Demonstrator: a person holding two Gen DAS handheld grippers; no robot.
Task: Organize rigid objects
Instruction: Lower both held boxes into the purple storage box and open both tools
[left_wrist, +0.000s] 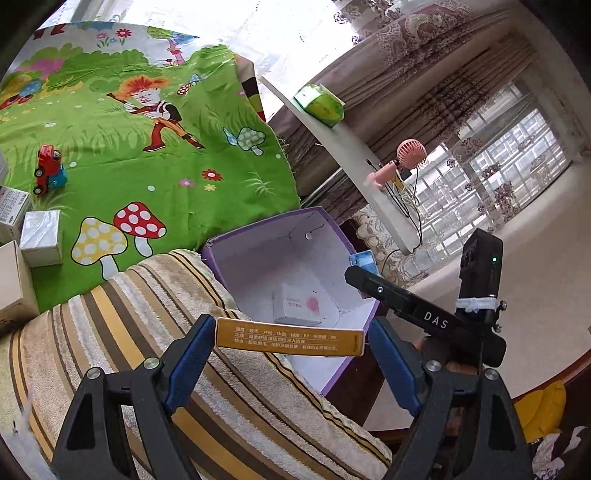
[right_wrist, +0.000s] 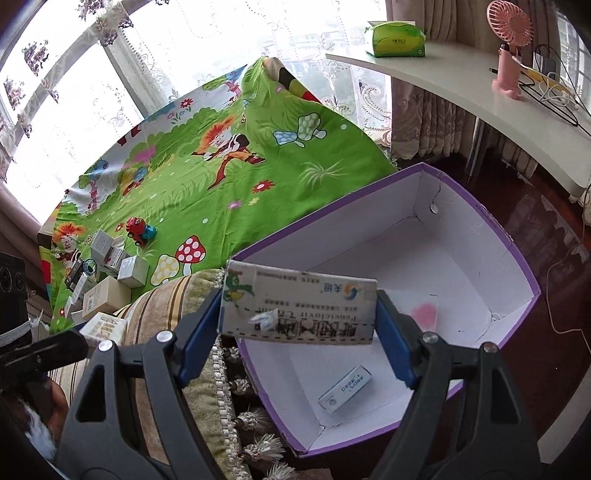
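My left gripper (left_wrist: 291, 341) is shut on a long yellow box (left_wrist: 290, 341) with Chinese print, held over the striped towel at the near rim of the purple box (left_wrist: 221, 254). My right gripper (right_wrist: 299, 312) is shut on a white medicine carton (right_wrist: 299, 306) with a green cartoon figure, held above the purple box (right_wrist: 517, 254). Inside the box lie a small white-and-blue carton (right_wrist: 345, 393) and a white box with a pink mark (left_wrist: 306, 304). The right gripper's body also shows in the left wrist view (left_wrist: 424, 314), beside the box.
A striped towel-covered cushion (left_wrist: 166, 325) lies beside the box. Several small boxes (right_wrist: 110, 280) and a red toy truck (left_wrist: 48, 168) sit on the green cartoon cloth (left_wrist: 147, 166). A white shelf (right_wrist: 461, 81) holds a green tissue pack (right_wrist: 397, 37), a pink fan (right_wrist: 509, 44) and cables.
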